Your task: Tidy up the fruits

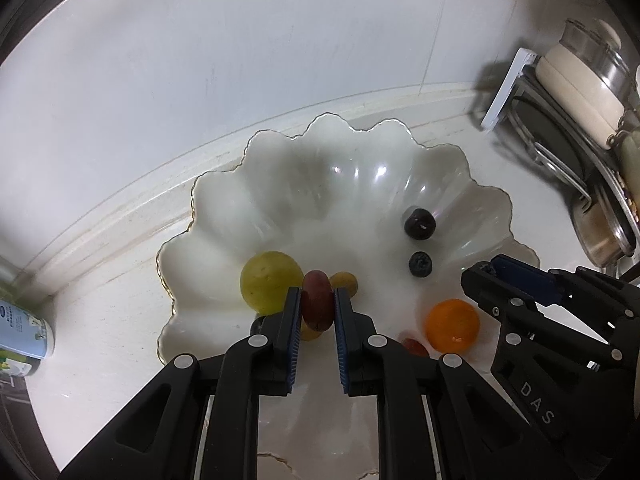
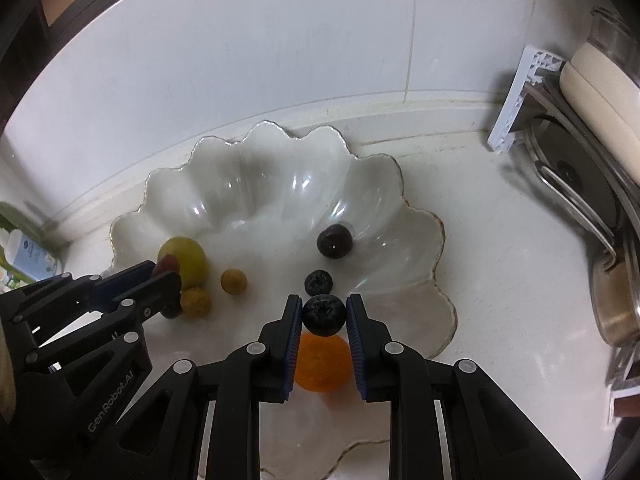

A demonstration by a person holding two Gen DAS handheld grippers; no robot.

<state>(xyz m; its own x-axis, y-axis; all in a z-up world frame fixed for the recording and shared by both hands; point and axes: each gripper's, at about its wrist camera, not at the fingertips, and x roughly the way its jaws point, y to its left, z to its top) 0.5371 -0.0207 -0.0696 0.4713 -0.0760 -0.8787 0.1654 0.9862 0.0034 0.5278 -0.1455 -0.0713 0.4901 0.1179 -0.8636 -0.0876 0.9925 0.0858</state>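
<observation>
A white, glossy bowl (image 1: 224, 200) with a scalloped, wavy rim edged in a thin gold line sat on the pale, smooth table (image 2: 500, 248), close to the tiled wall. Its fluted sides threw bright glints.

The left tongs (image 1: 317, 304) gripped a red grape (image 1: 317, 306) between ribbed blue pads; the black plastic jaws stood narrow, and the smooth oval grape stood with its long axis upright in the left wrist view, low over the bowl's left part. Just behind it lay a large, round, yellow-green fruit (image 1: 270, 280) with a finely speckled skin, and a small yellow fruit (image 1: 345, 281) sat to its right.

The right tongs (image 2: 323, 316) pinched a blueberry (image 2: 323, 316), matte and dark, its puckered crown facing the camera; the jaws stood narrow on it. It hung over the bowl's near side, above a round orange fruit (image 2: 322, 364) with a bright, smooth skin.

Inside the bowl another blueberry (image 2: 318, 282) lay crown up, and farther back a dark, shiny, round fruit (image 2: 335, 241) rested on the slope. Two small, dull yellow, round fruits (image 2: 234, 280) lay to the left, one touching the big green one.

At the right edge stood stainless steel pots (image 1: 600, 236) and a cream lid in a rack (image 1: 506, 88).
</observation>
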